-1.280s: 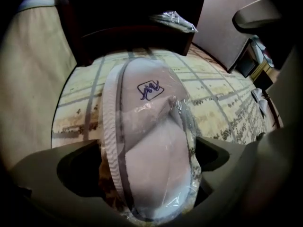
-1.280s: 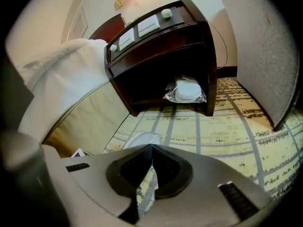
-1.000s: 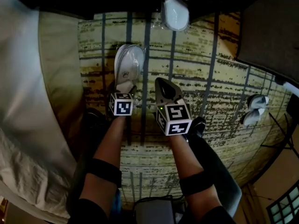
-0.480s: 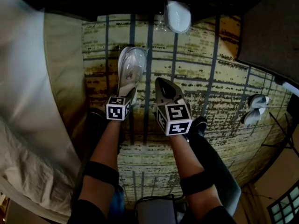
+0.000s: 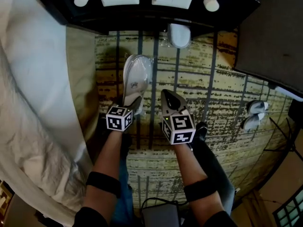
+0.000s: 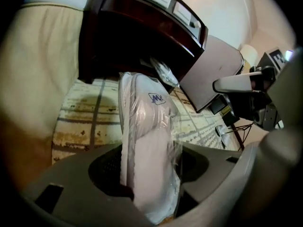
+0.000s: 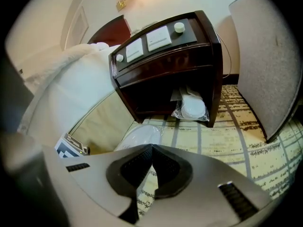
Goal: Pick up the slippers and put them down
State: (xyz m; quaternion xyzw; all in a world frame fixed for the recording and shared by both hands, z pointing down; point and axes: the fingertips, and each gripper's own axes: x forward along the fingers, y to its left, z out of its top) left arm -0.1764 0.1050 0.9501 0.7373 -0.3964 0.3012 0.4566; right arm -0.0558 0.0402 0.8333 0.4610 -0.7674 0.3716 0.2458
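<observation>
Gripping the plastic-wrapped slippers, the left claw has just been closing on them, while the right claw beside it sits pinched closed, nothing in it.

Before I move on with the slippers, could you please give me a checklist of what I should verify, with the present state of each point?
1. Left gripper holds the wrapped slippers: ok; its jaws have just been closing, and the pack is pressed between them.
2. Grip near the pack's middle: not ok; one end is held, the rest sticks out.
3. Right gripper free: ok; jaws together, nothing between.
4. Pack fully off the carpet: cannot tell.
5. Second wrapped pair out of the way: ok; it lies under the nightstand.
</observation>
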